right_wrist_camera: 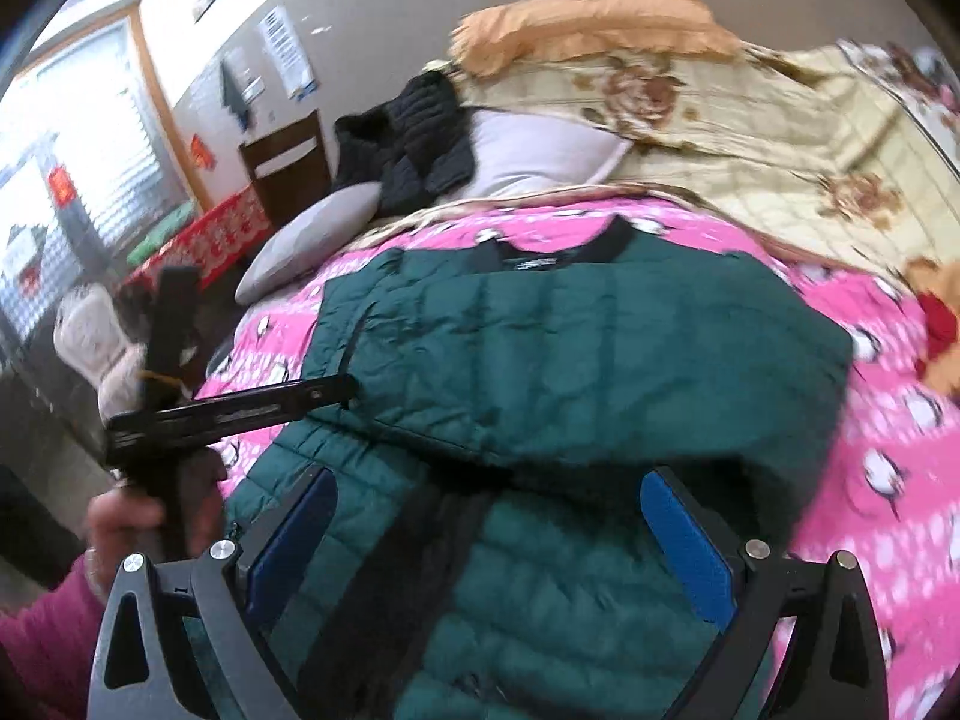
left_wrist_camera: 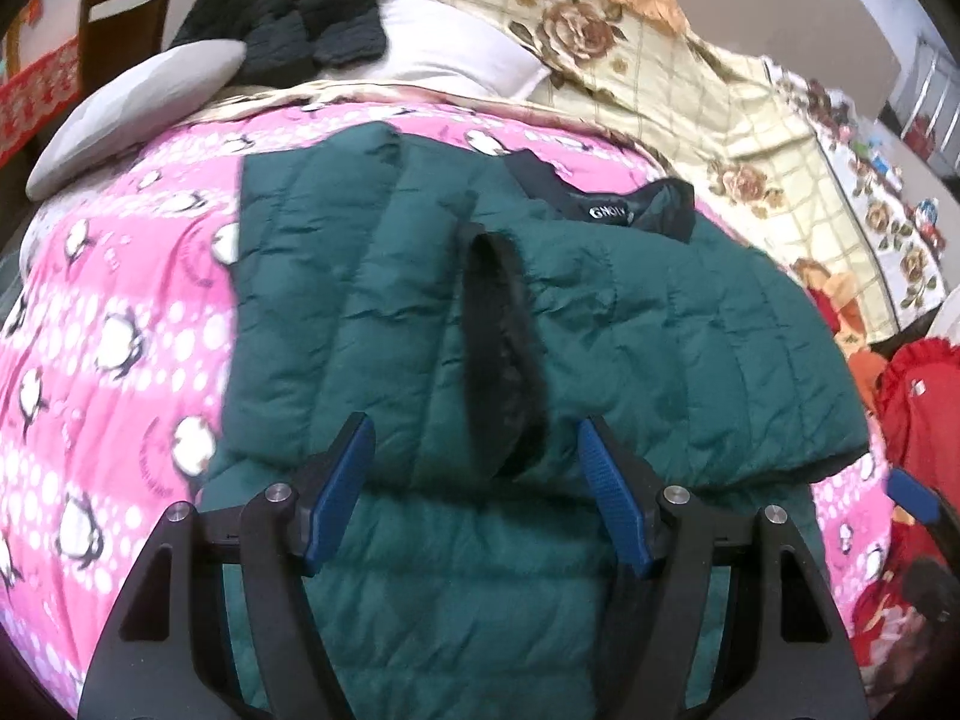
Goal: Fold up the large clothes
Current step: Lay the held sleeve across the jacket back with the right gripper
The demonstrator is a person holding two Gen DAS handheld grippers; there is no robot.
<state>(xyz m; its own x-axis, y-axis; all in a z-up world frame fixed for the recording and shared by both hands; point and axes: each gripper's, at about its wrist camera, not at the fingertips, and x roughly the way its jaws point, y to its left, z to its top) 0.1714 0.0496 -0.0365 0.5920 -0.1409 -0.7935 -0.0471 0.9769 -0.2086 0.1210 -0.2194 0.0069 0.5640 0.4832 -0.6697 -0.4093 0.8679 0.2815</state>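
The bed (left_wrist_camera: 138,324) wears a pink penguin-print blanket (left_wrist_camera: 120,276) with a cream rose-patterned quilt (left_wrist_camera: 708,120) beside it. Spread on the pink blanket lies a dark green quilted jacket (left_wrist_camera: 390,300) — partly folded, collar toward the pillows. At the head rest two pale pillows (left_wrist_camera: 144,102), with a black padded garment (left_wrist_camera: 294,18) draped over them.

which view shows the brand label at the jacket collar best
The left wrist view. There the label sits sharp inside the black collar of the green jacket, with white lettering showing. In the right wrist view the label is only a small blurred pale smear at the collar, unreadable.
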